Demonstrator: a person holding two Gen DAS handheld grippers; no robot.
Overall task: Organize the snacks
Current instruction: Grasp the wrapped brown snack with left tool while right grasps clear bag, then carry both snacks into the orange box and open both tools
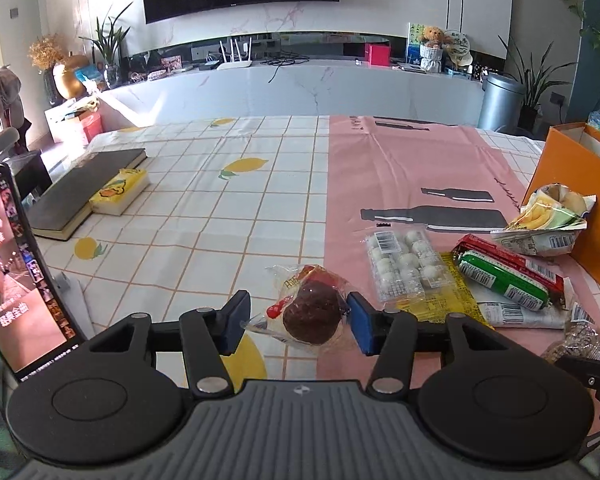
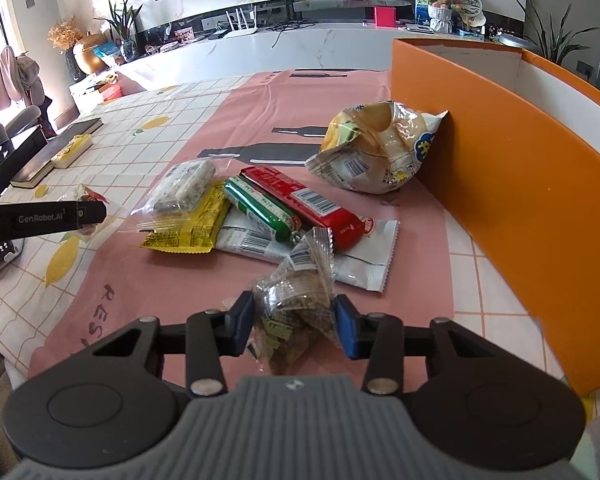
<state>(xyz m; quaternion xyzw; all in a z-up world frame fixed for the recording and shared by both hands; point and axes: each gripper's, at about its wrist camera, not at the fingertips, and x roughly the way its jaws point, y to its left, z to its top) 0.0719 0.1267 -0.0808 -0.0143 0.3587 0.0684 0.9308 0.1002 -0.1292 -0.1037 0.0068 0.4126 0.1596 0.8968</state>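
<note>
My left gripper (image 1: 298, 322) has its jaws around a clear packet with a dark brown round snack (image 1: 312, 316); the pads sit at the wrapper's sides. My right gripper (image 2: 294, 330) has its jaws closed on a clear packet of brownish snacks (image 2: 296, 304). A pile of snacks lies ahead: a red bar (image 2: 304, 204), a green roll (image 2: 260, 210), a yellow packet (image 2: 192, 224), a white wrapper (image 2: 340, 256), a tray of white balls (image 1: 404, 268) and a crumpled chip bag (image 2: 376, 148). An orange box (image 2: 520, 184) stands at the right.
A black book (image 1: 80, 190) and a yellow tissue pack (image 1: 120, 192) lie at the table's left. A lit phone (image 1: 12, 280) stands at the near left. The left gripper's body (image 2: 40, 220) reaches in from the left in the right wrist view.
</note>
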